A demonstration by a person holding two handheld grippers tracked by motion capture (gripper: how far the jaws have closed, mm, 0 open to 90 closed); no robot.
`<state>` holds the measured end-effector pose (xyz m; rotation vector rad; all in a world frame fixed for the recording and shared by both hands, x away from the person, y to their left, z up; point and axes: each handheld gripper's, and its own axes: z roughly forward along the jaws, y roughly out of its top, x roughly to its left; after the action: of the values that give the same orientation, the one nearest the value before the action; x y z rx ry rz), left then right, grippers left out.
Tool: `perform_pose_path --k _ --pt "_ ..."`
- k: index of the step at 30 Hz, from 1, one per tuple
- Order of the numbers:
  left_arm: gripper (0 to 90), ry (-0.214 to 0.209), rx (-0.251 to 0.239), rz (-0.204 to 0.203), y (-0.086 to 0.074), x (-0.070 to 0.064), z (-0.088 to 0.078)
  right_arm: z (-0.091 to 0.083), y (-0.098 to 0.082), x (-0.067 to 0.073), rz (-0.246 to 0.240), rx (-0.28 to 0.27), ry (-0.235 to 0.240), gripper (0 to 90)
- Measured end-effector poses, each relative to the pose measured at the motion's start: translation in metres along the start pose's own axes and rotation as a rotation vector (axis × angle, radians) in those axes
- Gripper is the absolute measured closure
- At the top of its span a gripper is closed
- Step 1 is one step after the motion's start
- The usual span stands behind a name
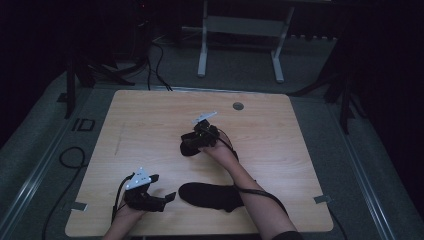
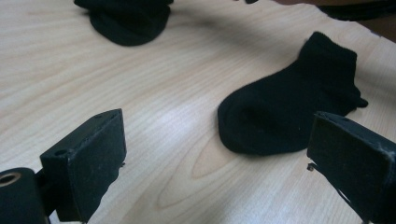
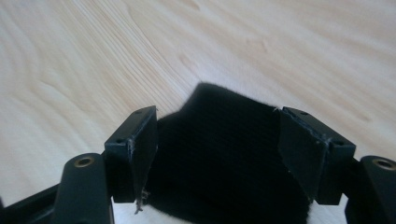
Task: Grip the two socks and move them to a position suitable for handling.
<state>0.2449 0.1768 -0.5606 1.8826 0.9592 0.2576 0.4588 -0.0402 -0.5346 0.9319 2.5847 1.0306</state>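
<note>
High view: a wooden table bears two black socks. The left gripper, lower left of the frame, has its jaws spread and holds nothing; the near sock lies just to its right, at lower centre. The right gripper, mid-frame, stands with jaws parted astride the far sock, the pads not visibly pressing it.
</note>
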Motion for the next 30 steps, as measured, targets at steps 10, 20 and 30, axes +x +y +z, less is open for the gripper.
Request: perform_pose_path --k 10,20,30 --pt "5.8 -0.001 -0.003 -0.018 0.001 0.002 -0.001 0.007 -0.019 0.007 -0.038 0.058 -0.014 56.1" --pt "11.1 -0.001 0.0 -0.03 0.002 0.003 0.004 0.003 -0.022 0.017 -0.043 0.049 -0.048 78.2" --pt "12.7 0.01 0.001 -0.06 0.002 0.011 0.006 -0.034 -0.018 0.015 -0.022 -0.024 0.007 84.5"
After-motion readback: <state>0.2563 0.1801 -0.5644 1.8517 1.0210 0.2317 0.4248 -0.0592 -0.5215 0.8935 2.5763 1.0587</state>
